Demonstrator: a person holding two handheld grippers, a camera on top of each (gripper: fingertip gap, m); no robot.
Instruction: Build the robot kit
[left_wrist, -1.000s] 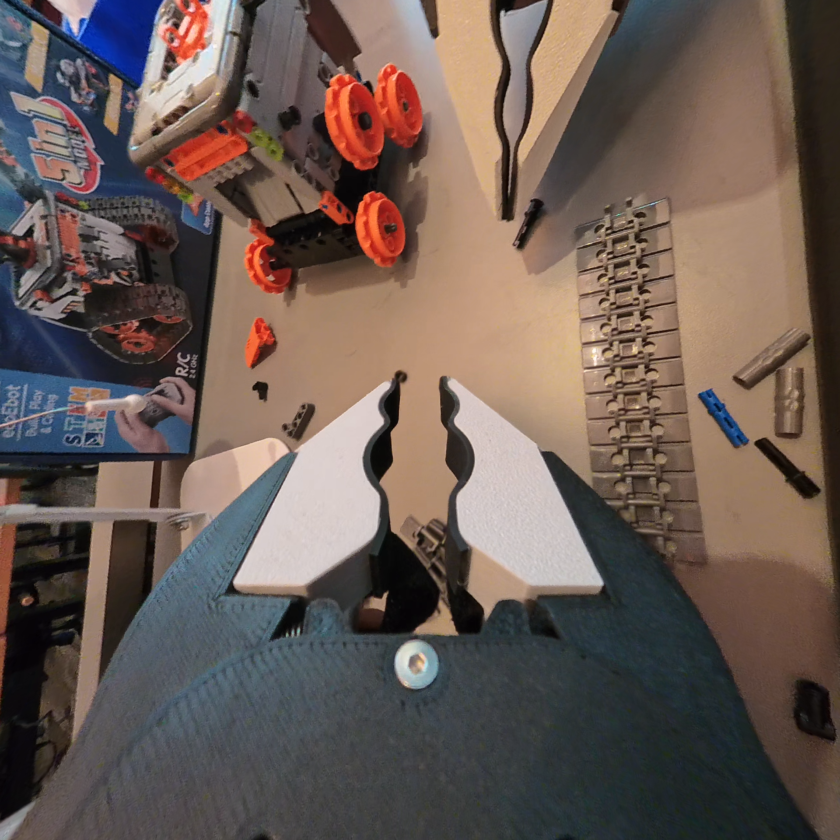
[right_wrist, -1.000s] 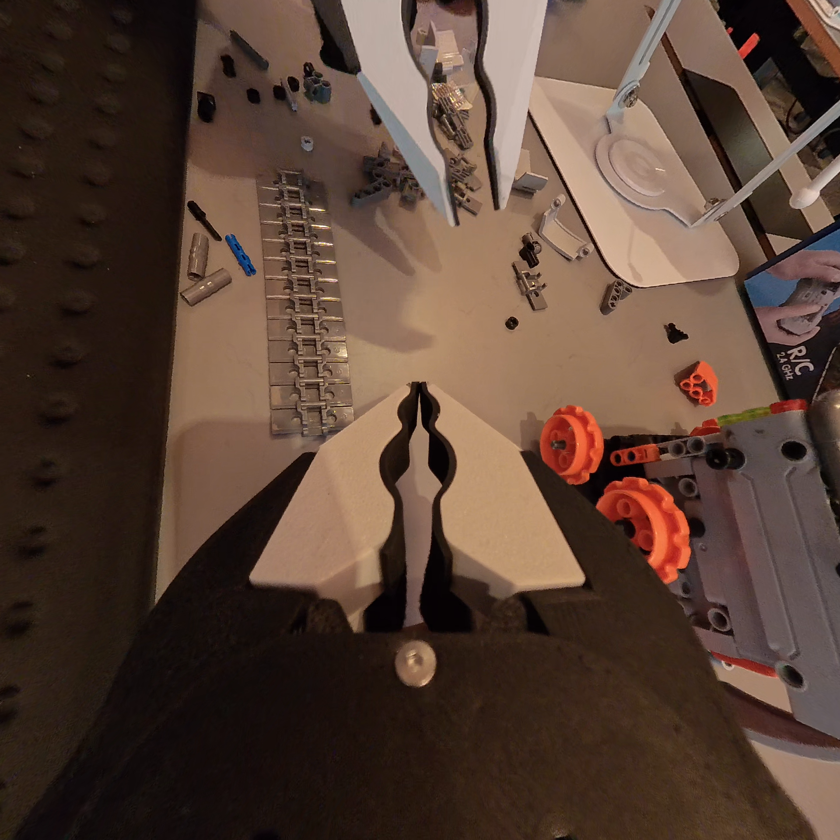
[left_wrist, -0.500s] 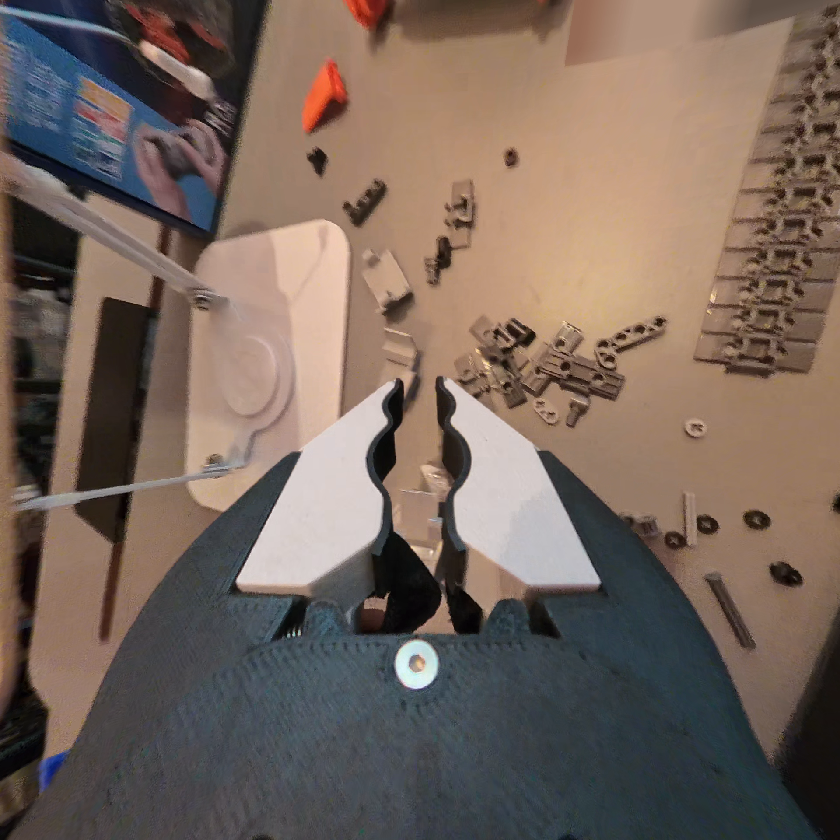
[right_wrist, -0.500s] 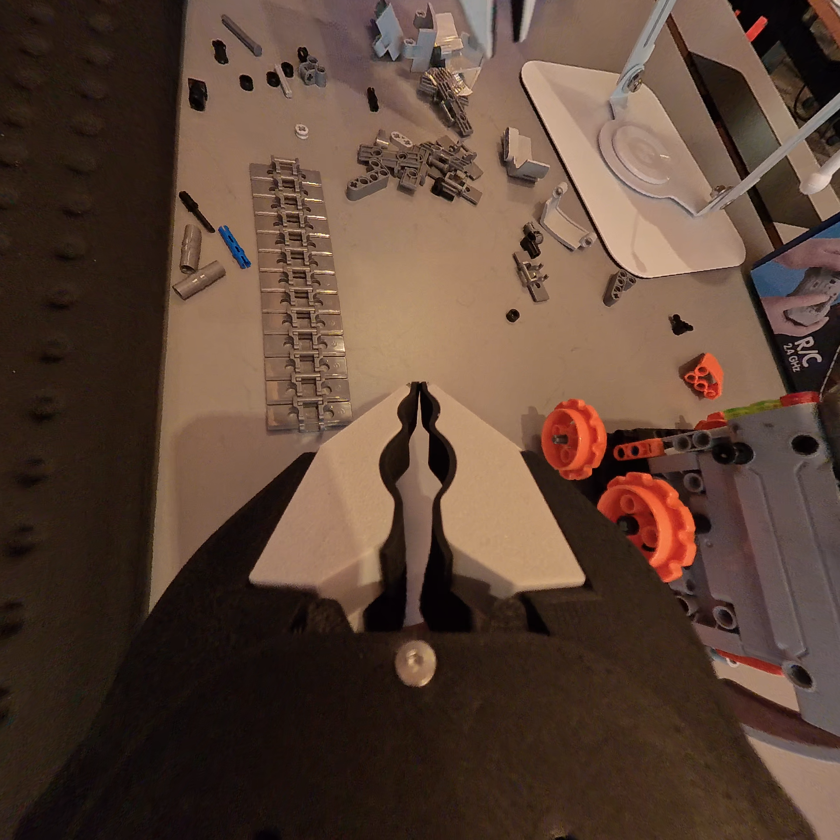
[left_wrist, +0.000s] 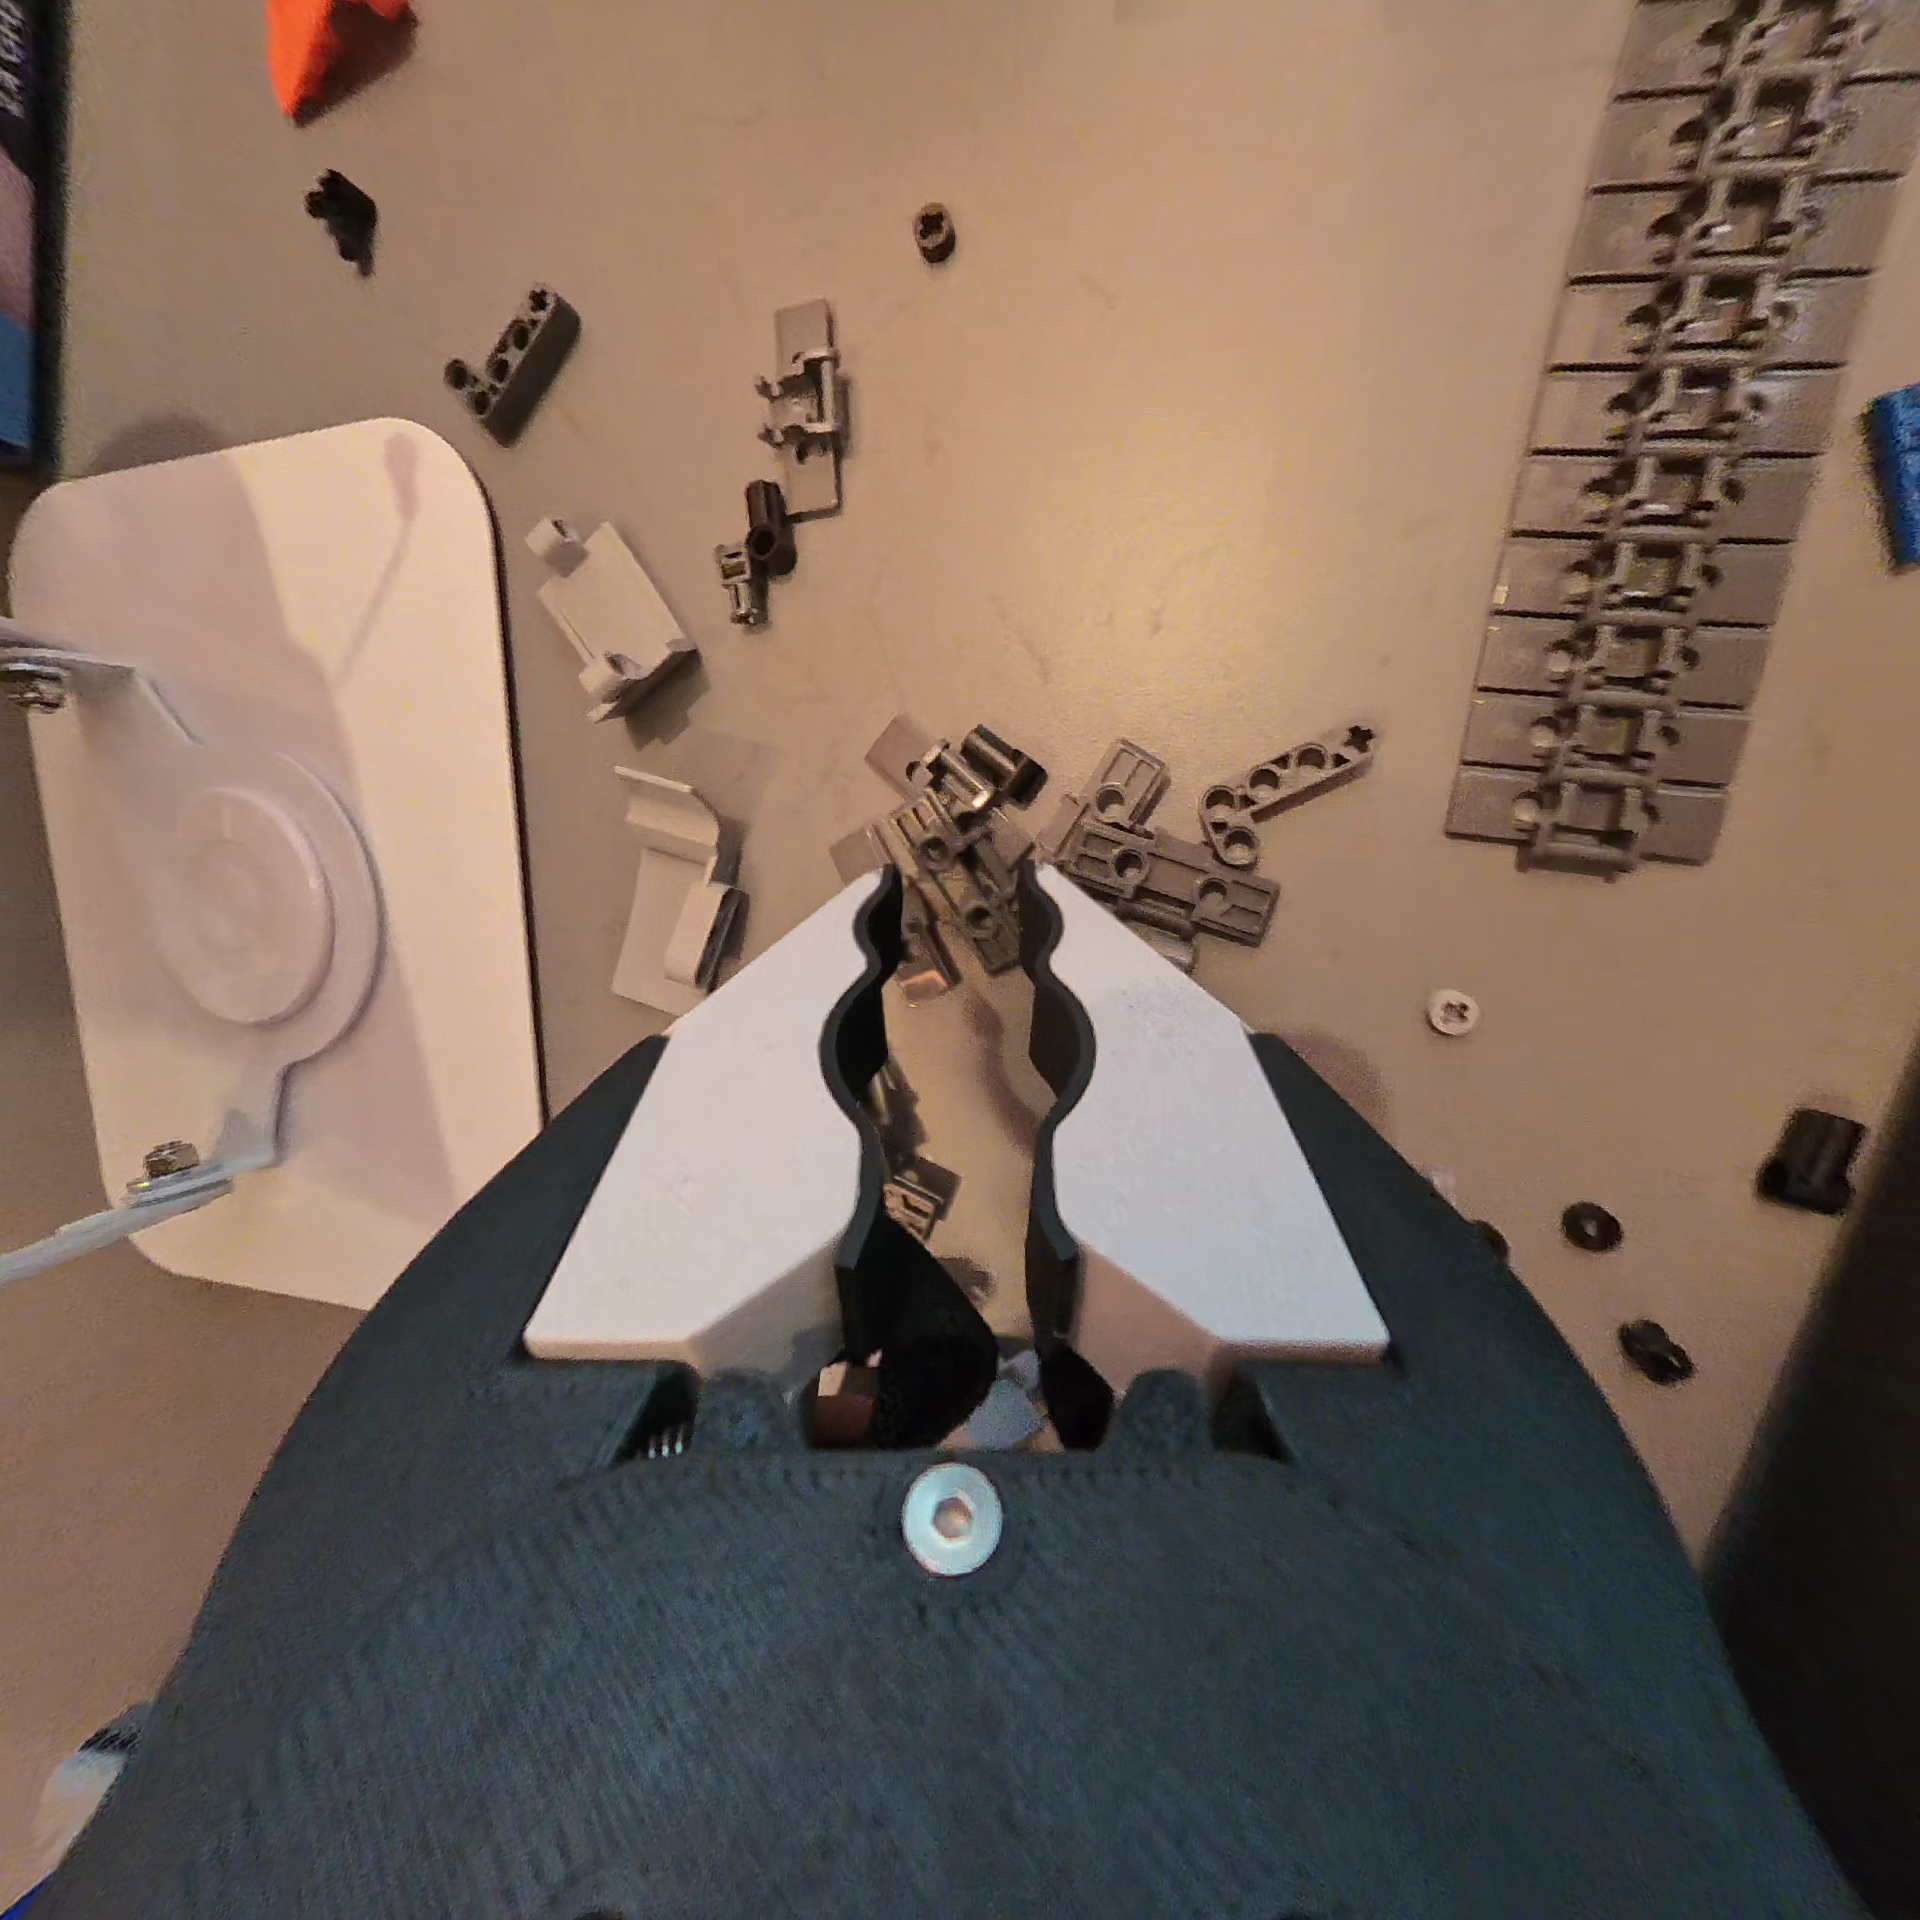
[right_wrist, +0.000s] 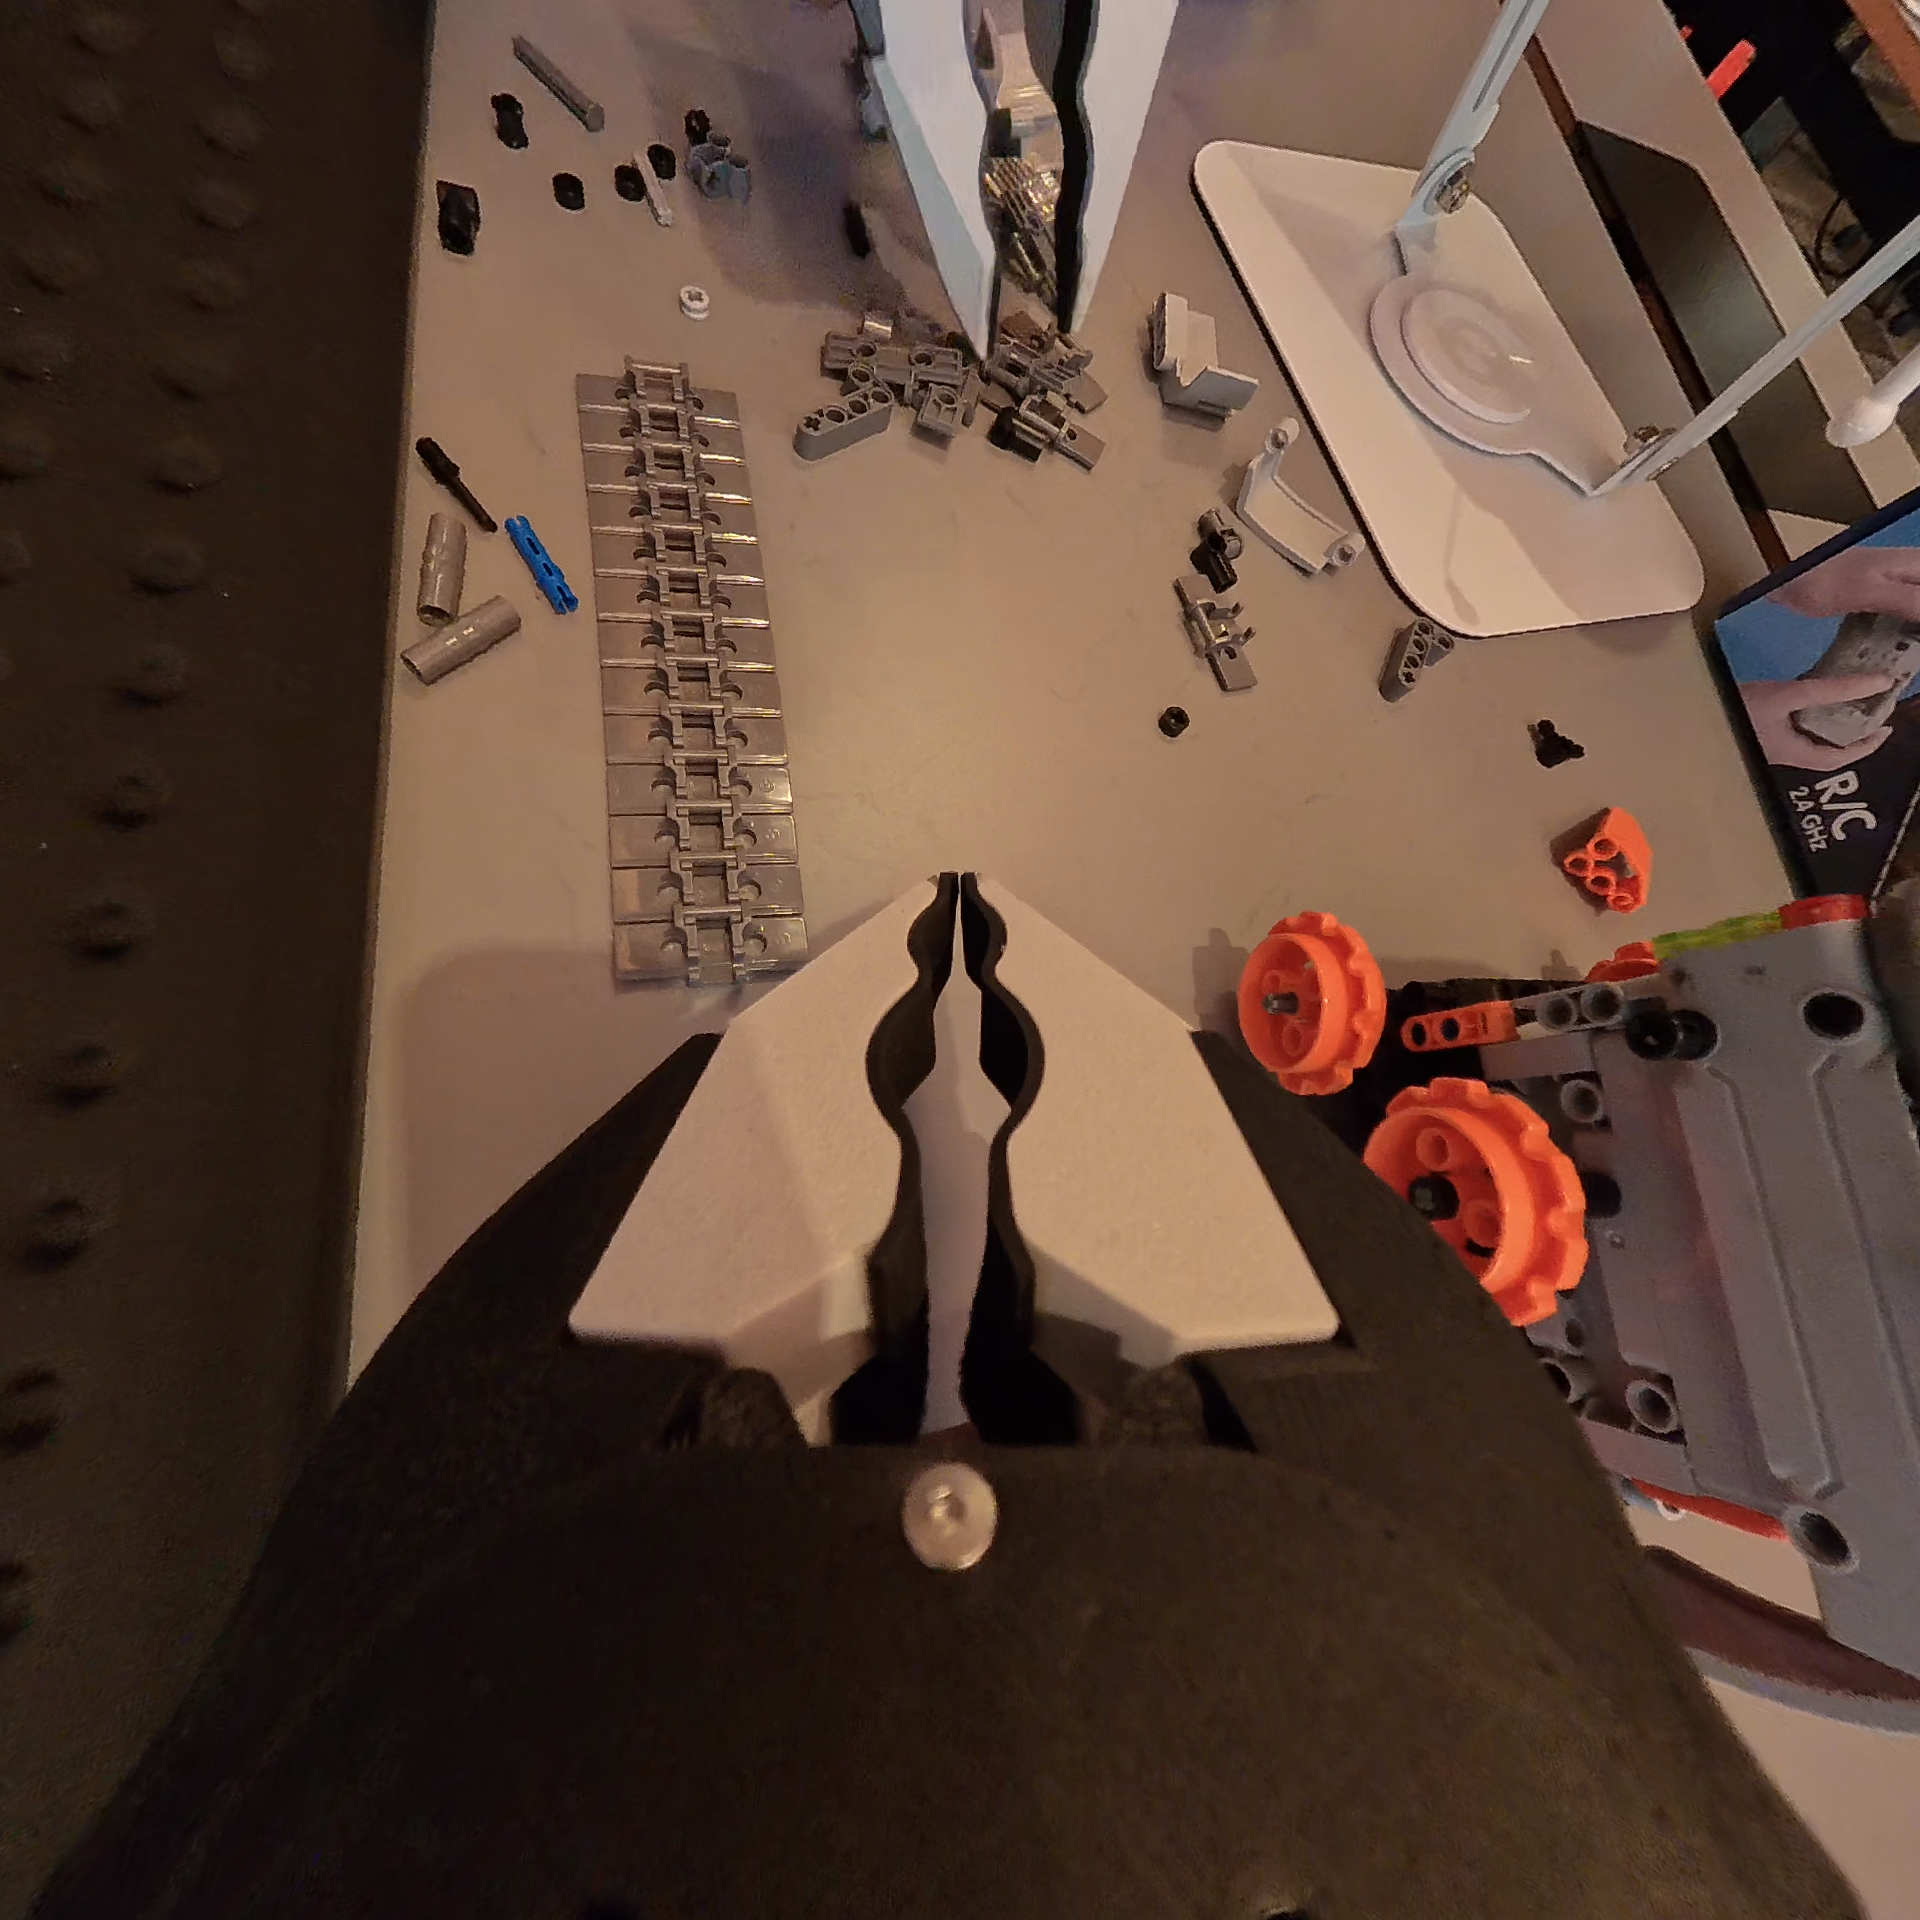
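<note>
My left gripper (left_wrist: 956, 881) is open and low over a pile of small grey beam pieces (left_wrist: 961, 831), with its fingertips on either side of the pile's near end. I cannot tell whether they touch it. It also shows at the top of the right wrist view (right_wrist: 1023, 330), tips down on the same pile (right_wrist: 935, 390). My right gripper (right_wrist: 956, 883) is shut and empty. It hovers above bare table between a grey track strip (right_wrist: 691, 675) and a grey model vehicle (right_wrist: 1745, 1195) with orange wheels (right_wrist: 1311, 1003).
A white lamp base (left_wrist: 260, 831) stands left of the pile. Loose grey, black and blue pieces (right_wrist: 540, 561) lie scattered about. An orange piece (right_wrist: 1605, 857) and a blue box (right_wrist: 1829, 727) are at the right. A dark studded mat (right_wrist: 156, 727) borders the table on the left. Spacing between my two grippers at the tips: around 20 centimeters. The orange piece (right_wrist: 1605, 857) is about 20 centimeters from both grippers' fingertips.
My left gripper has swung away from the vehicle and come down onto the grey pile, its jaws a little wider. My right gripper has hardly moved.
</note>
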